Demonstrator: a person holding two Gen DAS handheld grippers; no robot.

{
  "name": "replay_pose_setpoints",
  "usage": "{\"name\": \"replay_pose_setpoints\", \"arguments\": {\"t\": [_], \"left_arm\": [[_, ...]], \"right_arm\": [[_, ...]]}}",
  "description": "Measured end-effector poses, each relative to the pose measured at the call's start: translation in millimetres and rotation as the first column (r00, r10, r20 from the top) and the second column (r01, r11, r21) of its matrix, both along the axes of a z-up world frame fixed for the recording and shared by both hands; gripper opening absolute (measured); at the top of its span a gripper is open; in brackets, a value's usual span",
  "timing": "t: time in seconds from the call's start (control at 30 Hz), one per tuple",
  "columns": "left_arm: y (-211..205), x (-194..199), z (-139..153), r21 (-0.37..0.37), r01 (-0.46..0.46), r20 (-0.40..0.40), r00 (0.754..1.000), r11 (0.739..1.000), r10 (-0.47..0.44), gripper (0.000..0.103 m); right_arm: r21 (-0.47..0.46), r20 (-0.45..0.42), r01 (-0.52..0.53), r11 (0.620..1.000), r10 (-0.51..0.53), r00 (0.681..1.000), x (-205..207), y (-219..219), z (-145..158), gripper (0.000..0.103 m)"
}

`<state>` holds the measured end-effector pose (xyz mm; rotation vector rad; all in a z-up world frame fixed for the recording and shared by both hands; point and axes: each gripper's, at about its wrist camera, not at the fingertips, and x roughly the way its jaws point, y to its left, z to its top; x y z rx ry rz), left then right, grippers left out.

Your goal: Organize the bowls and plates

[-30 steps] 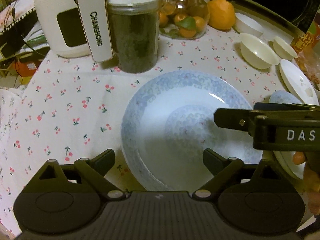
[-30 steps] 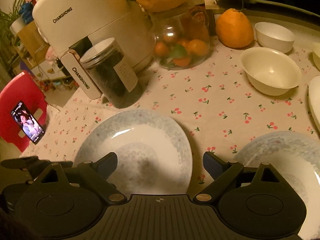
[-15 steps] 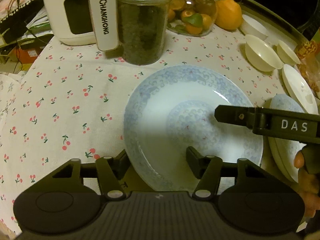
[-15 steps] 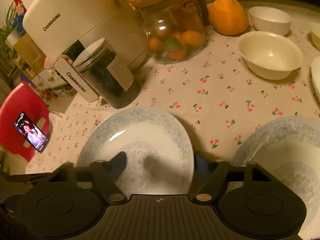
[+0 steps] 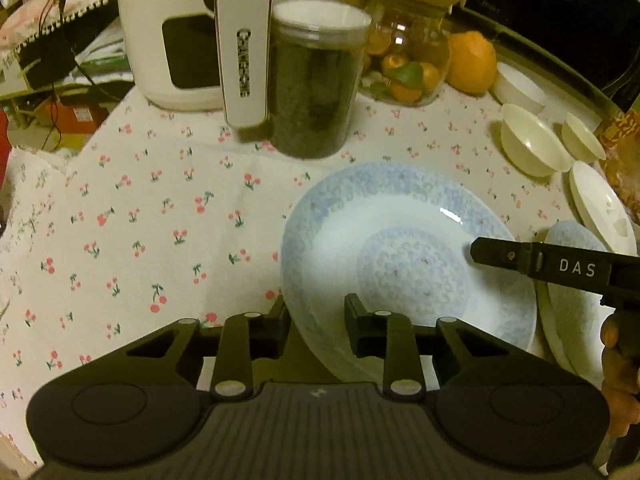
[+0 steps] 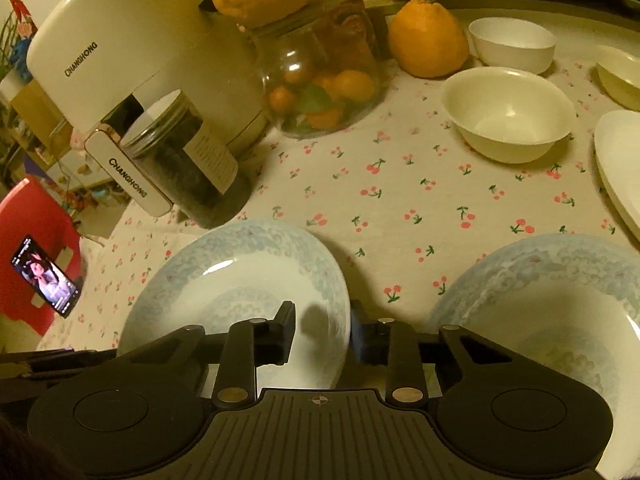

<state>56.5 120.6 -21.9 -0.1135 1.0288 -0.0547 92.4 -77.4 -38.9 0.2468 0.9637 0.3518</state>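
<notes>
A blue-patterned deep plate (image 5: 404,264) is held between both grippers, tilted and lifted off the cherry-print tablecloth. My left gripper (image 5: 316,320) is shut on its left rim. My right gripper (image 6: 322,330) is shut on its right rim (image 6: 340,304); the right gripper also shows in the left wrist view (image 5: 520,260). A second blue-patterned plate (image 6: 560,320) sits to the right on the cloth. Cream bowls (image 6: 508,114) (image 6: 512,42) and a white plate (image 6: 620,168) stand further back right.
A white Changhong appliance (image 6: 132,52), a dark-filled jar (image 5: 316,84), a glass jar of fruit (image 6: 320,80) and large oranges (image 6: 428,40) stand along the back. The table edge falls off at the left, with a red stool and a phone (image 6: 44,276) beyond it.
Both grippers closed from wide open onto opposite rims of the blue plate, and the plate has tipped up off the cloth.
</notes>
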Motion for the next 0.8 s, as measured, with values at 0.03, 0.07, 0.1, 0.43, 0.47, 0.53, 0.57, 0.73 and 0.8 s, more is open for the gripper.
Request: {"name": "replay_pose_setpoints", "arguments": {"t": [0.03,0.07,0.1,0.43,0.47,0.53,0.57,0.73,0.8], "left_arm": [[0,0,1,0.000,0.001,0.007,1.000,1.000,-0.001,0.024],[0,0,1,-0.002,0.001,0.010,1.000,1.000,-0.001,0.024],[0,0,2,-0.006,0.001,0.012,1.000,1.000,-0.001,0.023],[-5,-3,12,-0.025,0.025,0.080,0.997,0.999,-0.022,0.022],[-5,-3,13,-0.028,0.028,0.084,0.996,0.999,-0.025,0.022],[-8,-3,15,-0.035,0.035,0.093,0.995,0.999,-0.032,0.022],[-9,-3,16,-0.037,0.040,0.098,0.995,0.999,-0.036,0.022],[-16,-4,19,-0.050,0.067,0.118,0.991,0.996,-0.061,0.022],[-21,-4,21,-0.053,0.079,0.121,0.990,0.995,-0.073,0.021]], "right_arm": [[0.003,0.004,0.003,1.000,-0.003,1.000,0,-1,1,0.028],[0.009,0.006,0.007,1.000,-0.007,1.000,0,-2,2,0.027],[0.015,0.009,0.011,1.000,-0.011,1.000,0,-3,3,0.027],[0.044,0.053,0.032,0.999,-0.034,0.998,-4,-16,16,0.027],[0.049,0.055,0.037,0.998,-0.040,0.998,-4,-19,17,0.027],[0.055,0.063,0.044,0.997,-0.048,0.997,-5,-22,20,0.027],[0.059,0.067,0.047,0.997,-0.051,0.996,-6,-24,22,0.027],[0.067,0.082,0.054,0.996,-0.060,0.995,-10,-36,25,0.027],[0.070,0.082,0.058,0.996,-0.064,0.995,-13,-43,26,0.027]]}}
